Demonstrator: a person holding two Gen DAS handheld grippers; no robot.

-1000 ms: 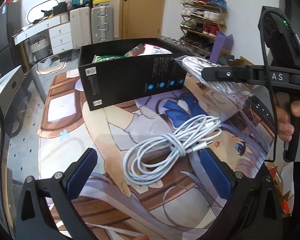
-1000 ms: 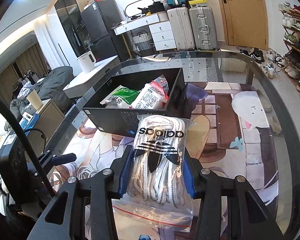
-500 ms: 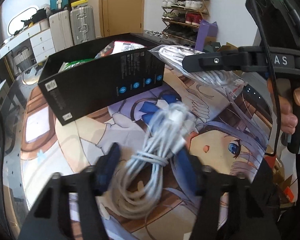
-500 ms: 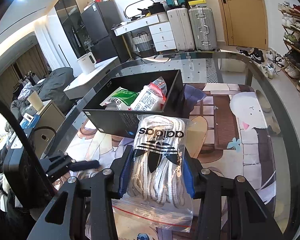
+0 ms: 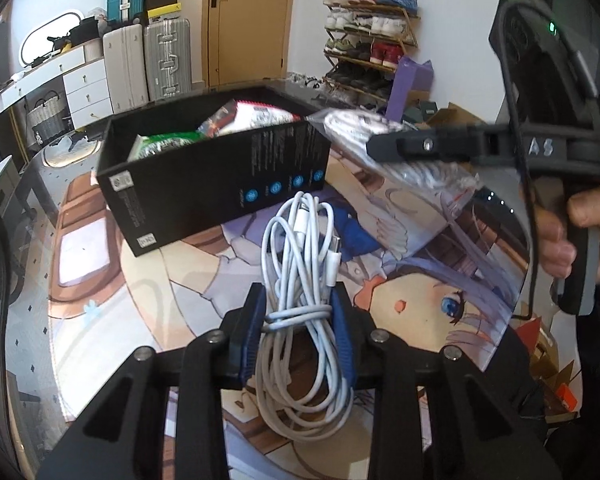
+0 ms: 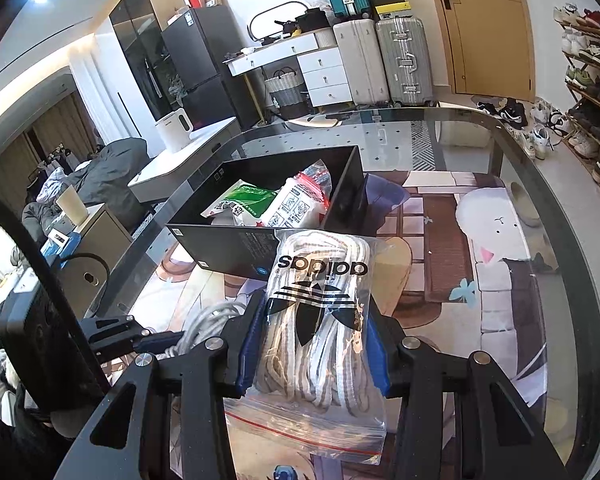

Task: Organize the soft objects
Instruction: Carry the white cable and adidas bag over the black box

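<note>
glass table (image 6: 512,152) with printed mat, black box (image 5: 216,184) already holds two packets. just in front of box: my left gripper (image 5: 298,332) clamped on white cable bundle (image 5: 300,276), my right gripper (image 6: 312,348) clamped on bagged laces (image 6: 320,320). both still to go in.

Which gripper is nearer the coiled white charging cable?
Left. The left gripper is shut on the coiled white charging cable; the right gripper, beside it, holds the clear zip bag of laces.

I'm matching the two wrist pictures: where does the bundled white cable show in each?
Left wrist: white cable at centre, clamped in the left gripper.
Right wrist: lower left, a grey-white loop beside the bagged laces.
Shared landmark: black box.
</note>
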